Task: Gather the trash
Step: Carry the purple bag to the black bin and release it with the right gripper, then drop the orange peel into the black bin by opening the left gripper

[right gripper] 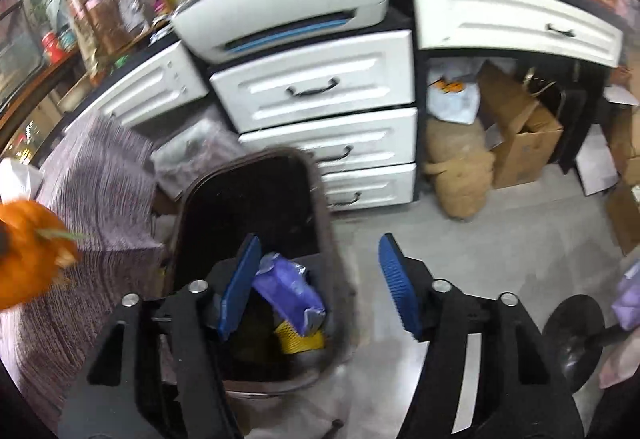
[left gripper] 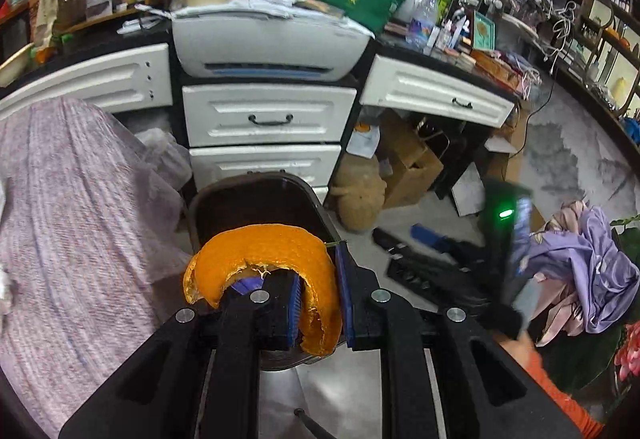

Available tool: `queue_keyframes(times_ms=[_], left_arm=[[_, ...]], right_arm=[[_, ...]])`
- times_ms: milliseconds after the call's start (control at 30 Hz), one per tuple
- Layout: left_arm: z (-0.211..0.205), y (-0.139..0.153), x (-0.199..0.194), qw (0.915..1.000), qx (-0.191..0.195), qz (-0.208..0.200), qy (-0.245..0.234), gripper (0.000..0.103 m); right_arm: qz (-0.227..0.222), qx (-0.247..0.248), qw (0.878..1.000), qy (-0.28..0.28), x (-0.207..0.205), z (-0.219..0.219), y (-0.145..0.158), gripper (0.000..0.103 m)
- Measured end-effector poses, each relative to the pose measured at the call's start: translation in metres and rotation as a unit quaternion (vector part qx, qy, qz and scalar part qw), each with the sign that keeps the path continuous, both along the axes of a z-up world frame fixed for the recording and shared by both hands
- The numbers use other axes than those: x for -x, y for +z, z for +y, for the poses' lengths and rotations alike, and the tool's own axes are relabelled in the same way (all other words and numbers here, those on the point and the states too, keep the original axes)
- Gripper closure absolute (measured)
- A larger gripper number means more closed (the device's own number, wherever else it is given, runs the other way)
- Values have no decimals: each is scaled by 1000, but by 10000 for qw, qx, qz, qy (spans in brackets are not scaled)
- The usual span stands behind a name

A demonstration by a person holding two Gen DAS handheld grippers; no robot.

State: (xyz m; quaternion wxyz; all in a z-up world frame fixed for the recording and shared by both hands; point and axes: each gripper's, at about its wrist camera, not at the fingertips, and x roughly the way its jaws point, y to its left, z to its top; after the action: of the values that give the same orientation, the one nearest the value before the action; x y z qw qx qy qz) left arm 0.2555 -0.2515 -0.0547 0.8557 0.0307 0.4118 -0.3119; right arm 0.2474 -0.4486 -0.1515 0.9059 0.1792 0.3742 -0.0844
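Note:
My left gripper (left gripper: 318, 291) is shut on a curled orange peel (left gripper: 264, 255) and holds it above the dark brown trash bin (left gripper: 296, 187). The peel also shows at the left edge of the right wrist view (right gripper: 28, 251). My right gripper (right gripper: 320, 279) is open and empty over the bin's (right gripper: 320, 199) right rim. Inside the bin lie a purple wrapper (right gripper: 290, 291) and a yellow piece (right gripper: 300, 337). The right gripper shows blurred at the right of the left wrist view (left gripper: 508, 239).
A pinkish knitted cover (left gripper: 72, 219) lies to the left of the bin. White drawers (left gripper: 268, 119) with a printer (left gripper: 272, 47) on top stand behind it. Cardboard boxes (right gripper: 520, 135) and a beige sack (right gripper: 460, 175) sit under the desk. Purple cloth (left gripper: 592, 263) lies at right.

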Motion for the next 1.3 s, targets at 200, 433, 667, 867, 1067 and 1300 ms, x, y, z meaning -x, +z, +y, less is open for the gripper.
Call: queue_keyframes(times_ms=[200,433,667,867,1067,1300], left_arm=[[-27,-37,-12,9987,-369,355,-84,87],[-49,-69,-27,9937,-794,777,-165,87],[-61,-92,-44,9851,-1066,1338,-149,86],[-68,-100,-50,9776,-1170,1740,-171,27],[-77,-90,-36,9795,-1454,1353,-332,14],[-56,-70,-16,9861,-1182,1139,-272,13]], right_arm=[[-157,38,9995,-284,22,-28,10,39],[-276,73,9992,-265,29,-30,19,39],[-333,54,9989,-323,31,-35,25,39],[-365,50,9985,-399,35,-42,30,35],[-430,11,9981,-432,38,-46,36,35],[-589,17,9974,-404,41,-43,47,25]])
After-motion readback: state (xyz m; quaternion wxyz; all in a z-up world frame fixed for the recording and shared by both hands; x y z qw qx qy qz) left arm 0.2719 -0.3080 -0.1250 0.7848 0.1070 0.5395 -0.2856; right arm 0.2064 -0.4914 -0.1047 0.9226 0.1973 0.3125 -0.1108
